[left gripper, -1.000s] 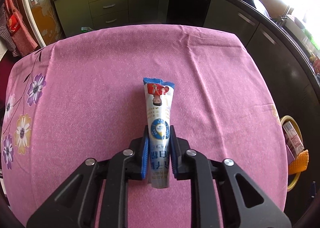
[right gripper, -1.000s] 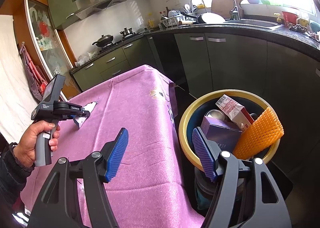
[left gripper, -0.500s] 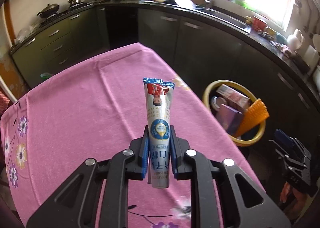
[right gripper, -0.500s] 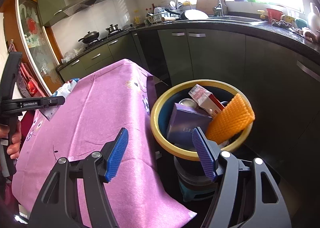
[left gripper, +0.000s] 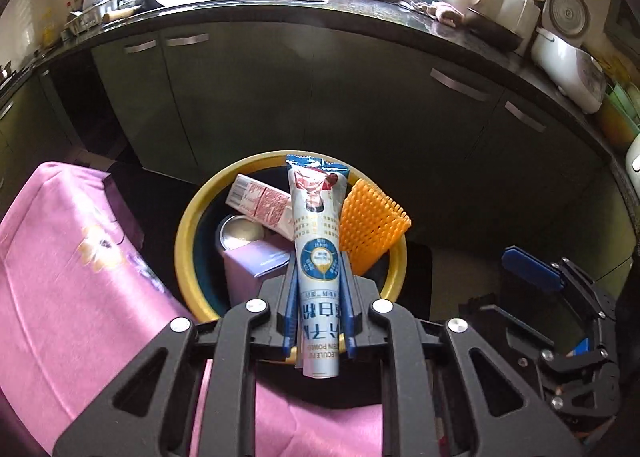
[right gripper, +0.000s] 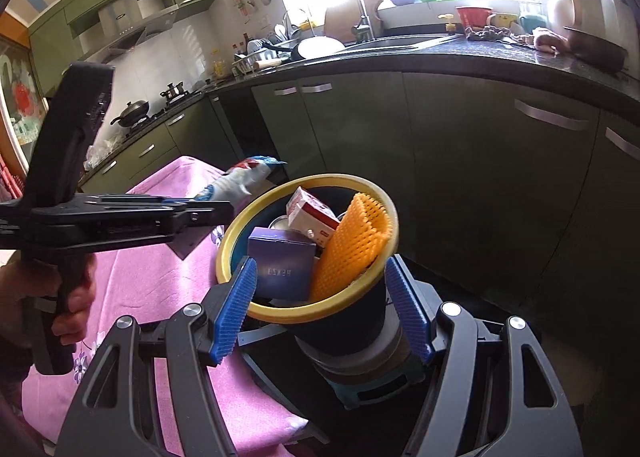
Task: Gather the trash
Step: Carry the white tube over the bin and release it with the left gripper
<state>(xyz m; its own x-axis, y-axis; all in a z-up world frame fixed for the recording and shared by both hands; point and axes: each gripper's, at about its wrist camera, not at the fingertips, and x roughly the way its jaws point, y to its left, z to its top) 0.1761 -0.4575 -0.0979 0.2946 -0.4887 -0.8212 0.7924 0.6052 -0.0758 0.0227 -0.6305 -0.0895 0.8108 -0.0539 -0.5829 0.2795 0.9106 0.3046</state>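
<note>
now | left tool (left gripper: 318, 321) clamped on tube (left gripper: 318, 257), above bin (left gripper: 188, 225) | right tool (right gripper: 322, 309) apart

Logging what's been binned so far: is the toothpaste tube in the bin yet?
Not yet. The toothpaste tube is clamped in the left gripper, held near the yellow-rimmed bin.

Bin (left gripper: 188, 217) mouth crowded: purple box (right gripper: 282, 263), red carton (right gripper: 310, 215), orange mesh (right gripper: 352, 249); open gap near left rim.
</note>
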